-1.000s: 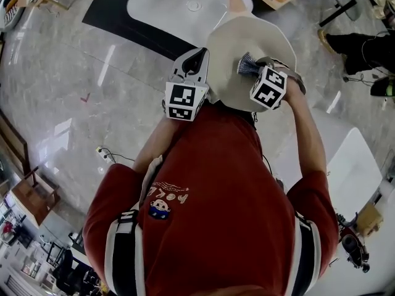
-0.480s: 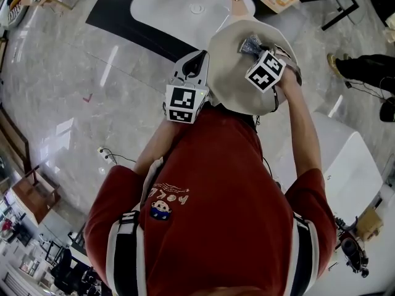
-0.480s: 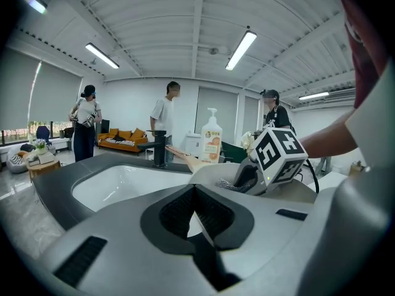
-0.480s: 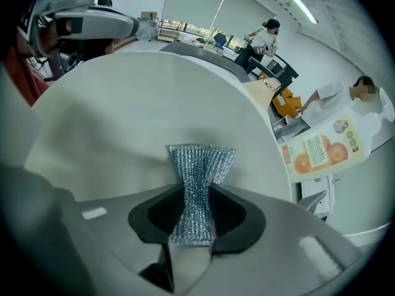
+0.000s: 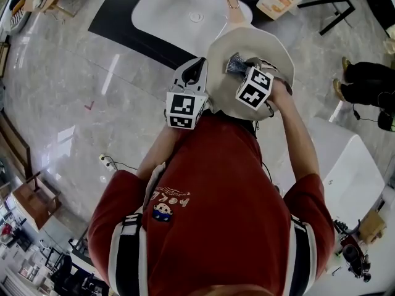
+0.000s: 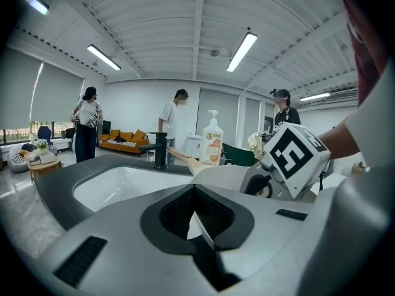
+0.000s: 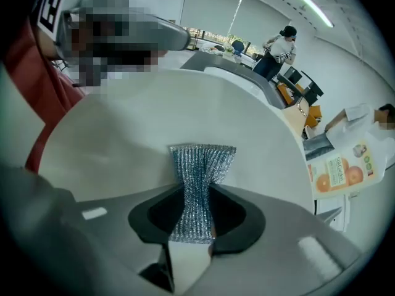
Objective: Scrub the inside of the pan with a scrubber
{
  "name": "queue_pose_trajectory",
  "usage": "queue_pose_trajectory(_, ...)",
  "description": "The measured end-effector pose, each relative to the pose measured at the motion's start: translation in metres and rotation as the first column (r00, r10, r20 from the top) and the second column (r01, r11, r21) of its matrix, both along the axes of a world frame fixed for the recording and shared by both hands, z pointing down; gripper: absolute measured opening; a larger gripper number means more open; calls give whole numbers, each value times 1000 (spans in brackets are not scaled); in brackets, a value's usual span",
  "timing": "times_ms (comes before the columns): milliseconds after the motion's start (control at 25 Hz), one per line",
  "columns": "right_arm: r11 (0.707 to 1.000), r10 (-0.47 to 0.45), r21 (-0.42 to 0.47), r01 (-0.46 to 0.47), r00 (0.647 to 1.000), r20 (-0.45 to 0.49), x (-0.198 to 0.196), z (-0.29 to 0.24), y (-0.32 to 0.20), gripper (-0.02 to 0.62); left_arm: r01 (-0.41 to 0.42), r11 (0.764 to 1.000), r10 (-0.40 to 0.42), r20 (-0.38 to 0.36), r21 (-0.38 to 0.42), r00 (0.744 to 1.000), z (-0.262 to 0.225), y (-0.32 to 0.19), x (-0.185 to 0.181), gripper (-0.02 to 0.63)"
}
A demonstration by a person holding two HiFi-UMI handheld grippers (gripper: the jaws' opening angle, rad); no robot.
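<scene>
At upper centre, the right gripper (image 7: 196,219) pinches the scrubber (image 7: 202,165), its free end against the inside of the pan (image 5: 260,42); the left gripper (image 6: 196,213) clamps the rim between narrow fingers

You stand in an open office lounge, long ceiling strip lights (image 6: 242,51), orange sofa (image 6: 123,142), white oval basin (image 5: 166,8) in dark counter (image 5: 108,14).

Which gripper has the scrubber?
The right gripper: its jaws pinch the silver mesh scrubber in front of the pan's inside. The left gripper clamps the pan's rim instead.
</scene>
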State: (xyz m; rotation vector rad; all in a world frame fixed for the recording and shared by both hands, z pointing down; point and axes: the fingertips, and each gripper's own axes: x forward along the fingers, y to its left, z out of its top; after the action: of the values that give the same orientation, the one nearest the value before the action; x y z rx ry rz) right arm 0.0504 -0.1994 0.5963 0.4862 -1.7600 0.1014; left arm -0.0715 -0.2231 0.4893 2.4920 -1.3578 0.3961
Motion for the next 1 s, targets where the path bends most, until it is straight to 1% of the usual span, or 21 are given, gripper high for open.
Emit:
queue_pose_trajectory(80, 999, -8, -40, 8, 1000, 2, -2, 0, 17, 135, -1, 1000, 1, -3, 6, 1000, -2, -1, 1, 6)
queue_pose_trajectory(200, 992, -24, -123, 24, 1000, 2, -3, 0, 44, 135, -5, 1000, 6, -7, 15, 1000, -4, -2, 1, 6)
queue_pose_trajectory(280, 988, -29, -153, 29, 1000, 3, -2, 0, 55, 135, -10, 1000, 10, -13, 20, 1000, -7, -3, 4, 6)
queue_pose_trajectory(360, 989, -17, -149, 19, 1000, 16, -1, 0, 56, 137, -17, 999, 18, -18, 29, 1000, -11, -6, 7, 6)
queue_pose_trajectory(440, 991, 18, -135, -12, 999, 40, 0, -2, 53, 137, -23, 999, 24, -24, 42, 999, -17, -8, 9, 6)
queue_pose_trajectory(560, 991, 106, -86, -99, 991, 80, 8, -8, 43, 137, -25, 998, 27, -38, 63, 999, -29, -12, 12, 6)
queue_pose_trajectory(640, 982, 186, -60, -179, 973, 138, 13, -17, 37, 137, -20, 998, 22, -43, 66, 999, -36, -15, 13, 6)
queue_pose_trajectory(720, 963, 269, -41, -267, 937, 221, 17, -31, 28, 137, -6, 998, 9, -46, 66, 999, -42, -21, 12, 6)
queue_pose_trajectory(800, 932, 348, -10, -363, 886, 306, 23, -50, 16, 137, 7, 998, -4, -52, 70, 999, -51, -27, 11, 6)
queue_pose_trajectory(920, 866, 439, 31, -499, 789, 429, 38, -84, -1, 136, 21, 996, -16, -63, 83, 998, -70, -34, 9, 6)
queue_pose_trajectory(1000, 815, 474, 42, -578, 706, 526, 47, -111, -10, 135, 24, 995, -18, -71, 95, 997, -84, -38, 10, 6)
